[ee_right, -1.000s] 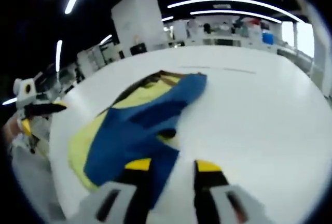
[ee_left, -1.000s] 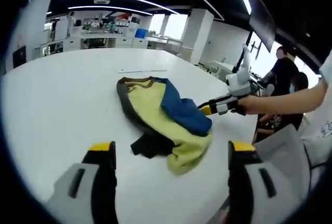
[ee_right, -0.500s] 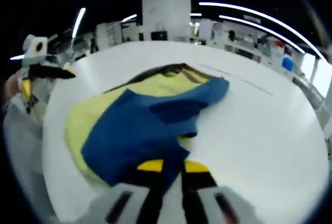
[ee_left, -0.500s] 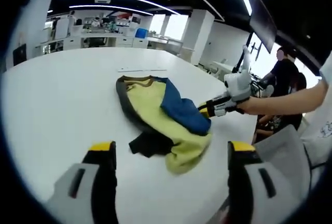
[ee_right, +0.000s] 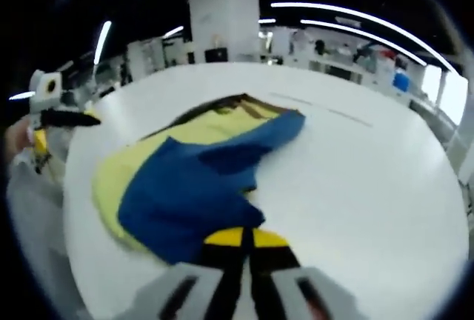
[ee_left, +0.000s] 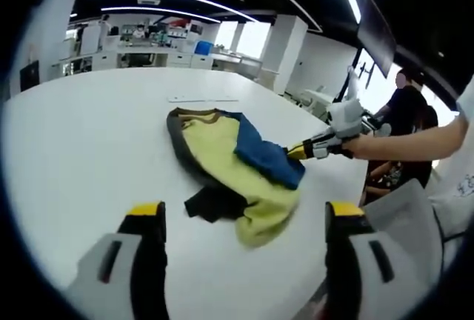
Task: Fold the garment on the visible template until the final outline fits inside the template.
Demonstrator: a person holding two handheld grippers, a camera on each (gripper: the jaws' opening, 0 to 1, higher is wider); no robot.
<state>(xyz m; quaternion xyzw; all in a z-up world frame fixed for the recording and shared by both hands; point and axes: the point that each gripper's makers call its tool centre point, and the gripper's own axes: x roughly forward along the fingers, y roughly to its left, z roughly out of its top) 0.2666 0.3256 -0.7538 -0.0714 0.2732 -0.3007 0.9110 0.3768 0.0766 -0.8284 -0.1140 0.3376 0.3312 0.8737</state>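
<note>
White round table (ee_left: 81,142) carries crumpled yellow-and-blue fabric garment (ee_left: 222,150); right tongs (ee_right: 242,238) pinch its blue edge; left tongs (ee_left: 244,212) gape wide, empty.

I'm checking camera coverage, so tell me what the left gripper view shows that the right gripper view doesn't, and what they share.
Left gripper view: a black part of the garment by the yellow fabric, a person's forearm behind the right gripper, and people standing beyond the table. Right gripper view: its own jaws closed together at the blue fabric's near edge, and the left gripper held off to the side. Both: the yellow, blue and grey garment on the white table.
</note>
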